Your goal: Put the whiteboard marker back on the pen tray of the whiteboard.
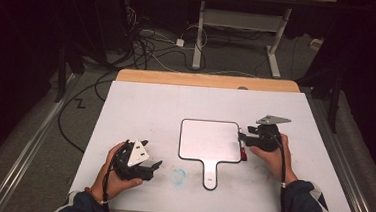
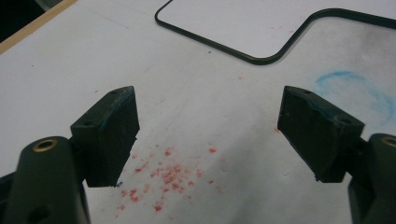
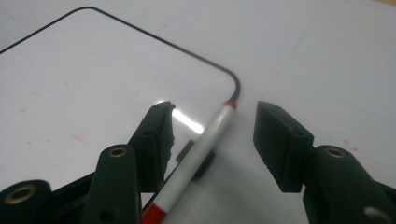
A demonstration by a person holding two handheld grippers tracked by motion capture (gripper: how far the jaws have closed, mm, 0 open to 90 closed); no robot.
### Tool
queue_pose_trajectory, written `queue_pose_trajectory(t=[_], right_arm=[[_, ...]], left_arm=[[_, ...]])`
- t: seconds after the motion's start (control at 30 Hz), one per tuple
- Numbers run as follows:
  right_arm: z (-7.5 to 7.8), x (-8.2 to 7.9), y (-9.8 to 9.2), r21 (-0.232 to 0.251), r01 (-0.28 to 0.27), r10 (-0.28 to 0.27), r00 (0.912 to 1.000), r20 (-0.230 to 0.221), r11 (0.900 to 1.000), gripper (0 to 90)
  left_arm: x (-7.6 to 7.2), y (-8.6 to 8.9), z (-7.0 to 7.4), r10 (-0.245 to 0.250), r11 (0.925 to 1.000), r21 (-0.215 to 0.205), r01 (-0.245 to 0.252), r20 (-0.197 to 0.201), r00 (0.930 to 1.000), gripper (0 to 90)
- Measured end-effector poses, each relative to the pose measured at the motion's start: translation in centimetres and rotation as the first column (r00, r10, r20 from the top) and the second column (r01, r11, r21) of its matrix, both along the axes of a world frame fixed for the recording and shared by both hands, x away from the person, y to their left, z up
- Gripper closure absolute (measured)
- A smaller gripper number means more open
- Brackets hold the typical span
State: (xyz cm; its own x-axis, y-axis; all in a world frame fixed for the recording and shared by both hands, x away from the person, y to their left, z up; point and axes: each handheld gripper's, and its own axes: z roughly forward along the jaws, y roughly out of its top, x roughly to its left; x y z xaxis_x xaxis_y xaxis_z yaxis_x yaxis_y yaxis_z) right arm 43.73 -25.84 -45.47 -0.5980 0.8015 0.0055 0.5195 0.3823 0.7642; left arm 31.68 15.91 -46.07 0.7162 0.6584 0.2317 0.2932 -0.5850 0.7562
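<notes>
A small white handled board (image 1: 208, 140) with a black rim lies flat in the middle of the table. A white marker with red ends (image 1: 243, 153) rests along the board's right edge. My right gripper (image 1: 241, 137) sits at that edge. In the right gripper view the marker (image 3: 201, 149) lies between the jaws of the right gripper (image 3: 215, 126), close to the left jaw, and the pads stand apart from it. The board's rounded corner (image 3: 93, 70) lies just beyond. My left gripper (image 1: 154, 166) rests on the table left of the board's handle. Its jaws (image 2: 210, 130) stand wide with nothing between them.
The table is covered by a white sheet (image 1: 145, 108) with a wooden edge at the back. A faint blue smudge (image 1: 178, 174) marks the sheet beside the handle, and red specks (image 2: 163, 177) lie under the left gripper. Cables and a desk frame lie on the floor beyond.
</notes>
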Motion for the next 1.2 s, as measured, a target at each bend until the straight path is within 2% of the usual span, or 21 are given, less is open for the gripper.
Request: queue_pose_trajectory(t=[0.13,0.23,0.33,0.43,0.53,0.63,0.77,1.03,1.2], right_arm=[[0.0,-1.0,0.0,-0.022,-0.020,0.021,0.9997,0.012,1.000,46.8],[0.7,-2.1,-0.2,-0.031,-0.037,0.039,0.9971,0.065,0.999,44.7],[1.7,-3.5,-0.6,-0.012,-0.066,0.067,0.9884,0.136,0.998,41.0],[2.4,-5.2,-1.1,-0.017,-0.100,0.101,0.9701,0.221,0.995,38.1],[2.9,-7.0,-1.5,-0.046,-0.115,0.124,0.9456,0.301,0.992,34.3],[3.0,-8.6,-2.1,-0.046,-0.134,0.142,0.9304,0.338,0.990,30.2],[3.1,-10.2,-2.8,-0.061,-0.102,0.117,0.9163,0.383,0.993,28.3],[2.9,-12.0,-4.1,-0.038,-0.097,0.104,0.9071,0.408,0.995,25.4],[2.6,-12.6,-4.5,-0.039,-0.089,0.097,0.9076,0.409,0.995,24.3]], left_arm=[[-0.1,0.0,0.0,-0.002,1.0000,-0.003,0.002,0.002,1.0000,20.0],[-0.1,0.1,0.1,-0.004,1.0000,-0.002,0.004,0.006,1.0000,20.1],[-0.2,0.1,0.1,-0.003,1.0000,0.002,0.003,0.012,0.9999,20.0],[-0.2,0.1,0.1,-0.002,1.0000,0.004,0.002,0.014,0.9999,19.6],[-0.3,0.1,0.1,-0.004,1.0000,0.005,0.003,0.016,0.9999,19.4],[-0.3,0.0,0.1,-0.004,1.0000,0.008,0.004,0.018,0.9998,19.4],[-0.3,-0.1,0.0,-0.005,0.9999,0.011,0.004,0.010,0.9999,19.4],[-0.3,-0.3,-0.2,-0.009,0.9997,0.023,0.009,0.015,0.9998,19.4],[-0.4,-0.2,-0.1,-0.009,0.9996,0.026,0.008,0.031,0.9995,19.5]])
